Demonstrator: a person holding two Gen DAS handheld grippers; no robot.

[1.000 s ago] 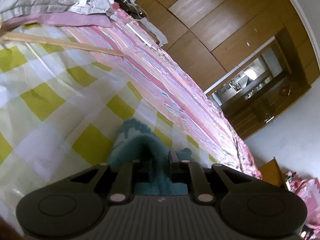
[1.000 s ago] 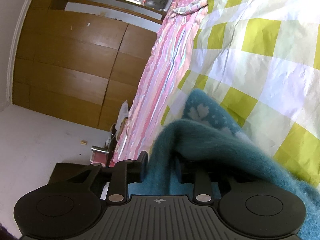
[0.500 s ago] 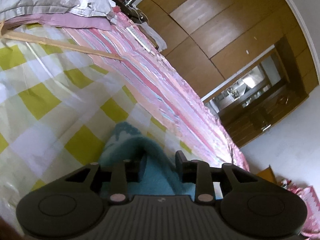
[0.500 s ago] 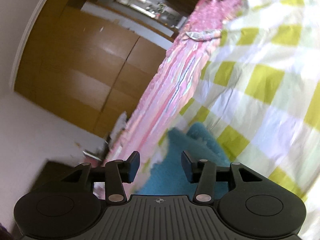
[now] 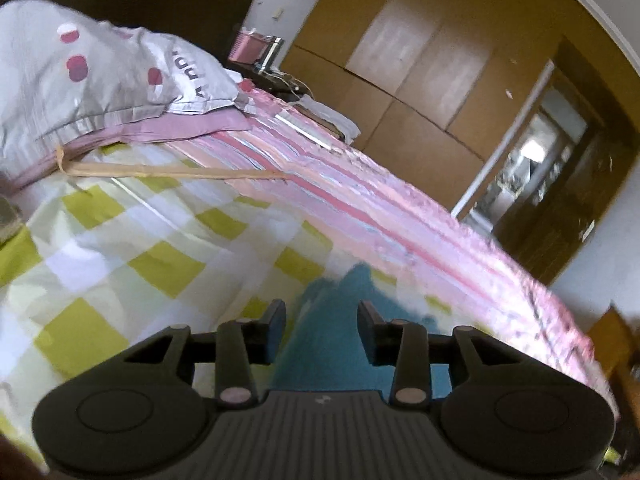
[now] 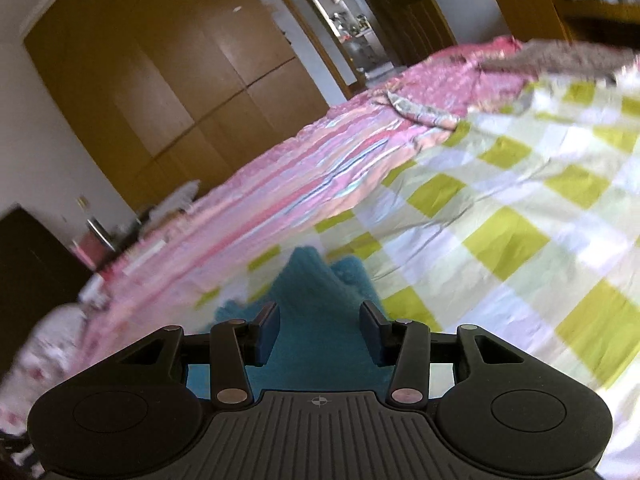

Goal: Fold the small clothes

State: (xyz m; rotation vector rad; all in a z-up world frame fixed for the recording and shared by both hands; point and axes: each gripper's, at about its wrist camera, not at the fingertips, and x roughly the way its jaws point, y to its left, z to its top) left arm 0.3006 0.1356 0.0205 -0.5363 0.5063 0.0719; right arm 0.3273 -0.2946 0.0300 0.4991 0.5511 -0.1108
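A small teal knitted garment (image 5: 340, 340) lies on the yellow-and-white checked bed sheet (image 5: 140, 248), near the pink striped cover. It also shows in the right wrist view (image 6: 316, 312), with a raised fold at its far end. My left gripper (image 5: 322, 328) is open and empty, raised above the garment. My right gripper (image 6: 320, 330) is open and empty too, above the same garment. Neither gripper touches the cloth.
A pink striped cover (image 5: 360, 200) runs along the bed's far side. A grey pillow with red dots (image 5: 88, 80) lies at the head. A bedside table (image 5: 260, 56), wooden wardrobes (image 6: 180, 80) and a doorway (image 6: 348, 28) stand beyond the bed.
Both grippers held the teal garment a second ago, then opened and let it go. Both have since lifted and pulled back, leaving it lying on the sheet.
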